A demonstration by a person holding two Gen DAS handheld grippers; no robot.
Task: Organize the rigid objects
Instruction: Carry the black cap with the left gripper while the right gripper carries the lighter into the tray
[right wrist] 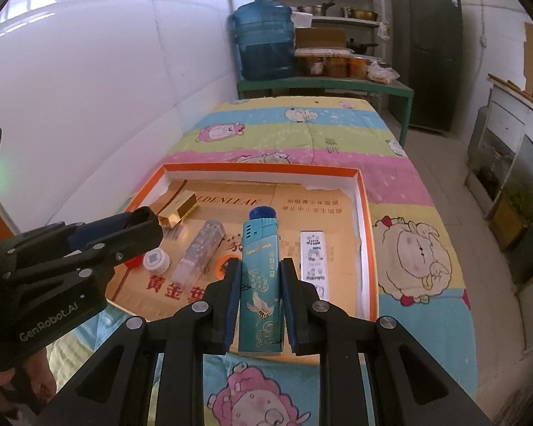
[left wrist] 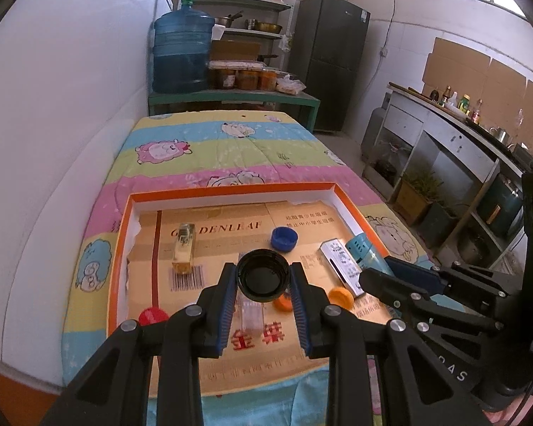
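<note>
Two handheld grippers hover over an orange-rimmed tray (left wrist: 231, 189) lined with printed cardboard, set on a cartoon-sheep quilt (left wrist: 231, 149) covering the surface. The left gripper (left wrist: 263, 277) has its jaws clamped on a black bottle cap (left wrist: 263, 276), open side facing the camera. The right gripper (right wrist: 261, 293) has its jaws clenched around a teal lighter (right wrist: 261, 284), held upright. Beyond the left jaws lie a blue cap (left wrist: 284, 238) and a gold box (left wrist: 184, 248); beneath them, a clear plastic case (left wrist: 250, 314). A white patterned lighter (right wrist: 312, 255) lies just right of the right jaws.
</note>
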